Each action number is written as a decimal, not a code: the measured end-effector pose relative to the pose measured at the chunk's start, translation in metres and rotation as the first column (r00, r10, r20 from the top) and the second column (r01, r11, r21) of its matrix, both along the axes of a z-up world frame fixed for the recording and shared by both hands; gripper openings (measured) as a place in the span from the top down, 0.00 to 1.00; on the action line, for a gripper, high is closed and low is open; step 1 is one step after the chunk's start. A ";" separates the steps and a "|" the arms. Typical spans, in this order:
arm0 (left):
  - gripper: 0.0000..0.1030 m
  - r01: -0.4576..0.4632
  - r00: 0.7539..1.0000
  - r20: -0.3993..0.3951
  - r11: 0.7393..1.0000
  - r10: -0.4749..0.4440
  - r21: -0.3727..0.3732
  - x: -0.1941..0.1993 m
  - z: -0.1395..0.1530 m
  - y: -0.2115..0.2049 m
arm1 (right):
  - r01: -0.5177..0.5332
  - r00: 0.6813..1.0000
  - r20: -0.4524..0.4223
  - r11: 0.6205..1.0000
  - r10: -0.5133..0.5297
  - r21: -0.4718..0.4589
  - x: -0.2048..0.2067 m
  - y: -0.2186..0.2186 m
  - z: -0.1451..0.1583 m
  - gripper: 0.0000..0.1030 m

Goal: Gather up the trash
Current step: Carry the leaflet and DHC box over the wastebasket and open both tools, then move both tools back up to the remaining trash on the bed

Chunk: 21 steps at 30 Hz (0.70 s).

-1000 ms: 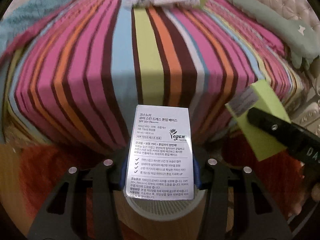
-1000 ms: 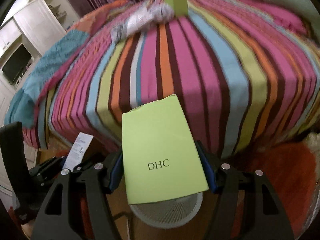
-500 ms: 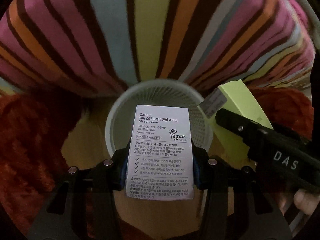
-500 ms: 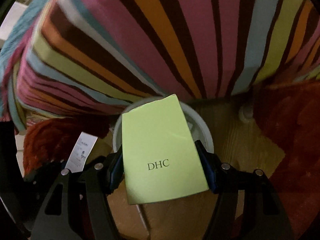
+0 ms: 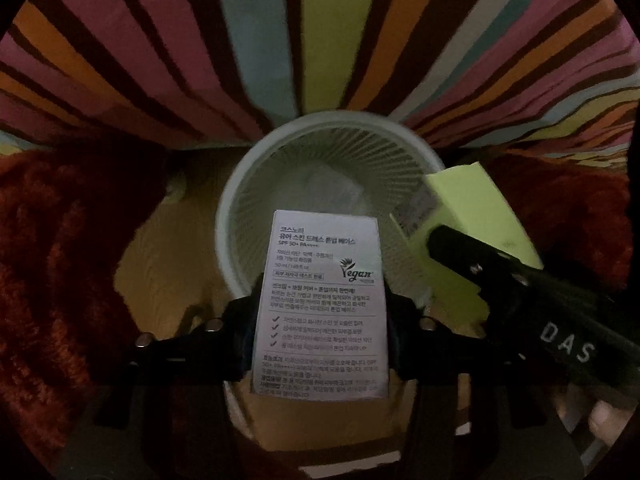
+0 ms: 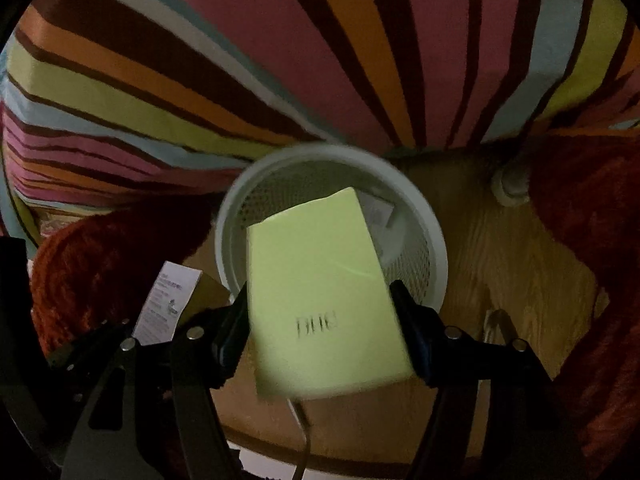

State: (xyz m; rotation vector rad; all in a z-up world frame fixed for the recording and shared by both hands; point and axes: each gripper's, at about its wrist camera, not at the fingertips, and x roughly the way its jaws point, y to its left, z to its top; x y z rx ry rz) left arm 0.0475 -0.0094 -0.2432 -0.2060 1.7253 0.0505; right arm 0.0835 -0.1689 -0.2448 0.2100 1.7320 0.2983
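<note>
Left wrist view showed my left hand-held gripper (image 5: 320, 312) clamping a white box (image 5: 320, 304) above the bin (image 5: 240, 184); my right hand-held gripper (image 6: 320, 320) clamped a green box (image 6: 320, 280).

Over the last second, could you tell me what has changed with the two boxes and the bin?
Both grippers swung down from the striped bed to the white mesh wastebasket. The green DHC box has tilted and blurred between the right gripper fingers, possibly slipping free. The left gripper holds the white Korean-print box as before.

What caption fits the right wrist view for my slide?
Right tongs holding a lime-green DHC box over the white mesh wastebasket, beside the striped bedspread.
</note>
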 end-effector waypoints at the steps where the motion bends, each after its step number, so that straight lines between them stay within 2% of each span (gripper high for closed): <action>1: 0.23 -0.001 1.000 -0.006 1.000 0.001 0.013 0.000 -0.001 0.000 | 0.001 1.000 -0.009 1.000 -0.001 -0.016 -0.001 -0.001 0.000 0.14; 2: 0.23 -0.005 1.000 -0.001 1.000 0.005 0.010 0.000 0.000 0.001 | 0.005 1.000 -0.013 1.000 -0.005 -0.028 -0.001 -0.002 -0.001 0.08; 7: 0.23 0.001 1.000 0.021 1.000 -0.001 0.010 0.000 0.005 0.001 | 0.055 0.998 0.023 0.998 -0.055 -0.011 0.000 -0.011 0.008 0.08; 21: 0.23 0.001 0.999 0.042 1.000 -0.001 -0.003 0.004 0.009 0.002 | 0.061 0.998 0.034 0.998 -0.061 -0.010 0.000 -0.009 0.013 0.08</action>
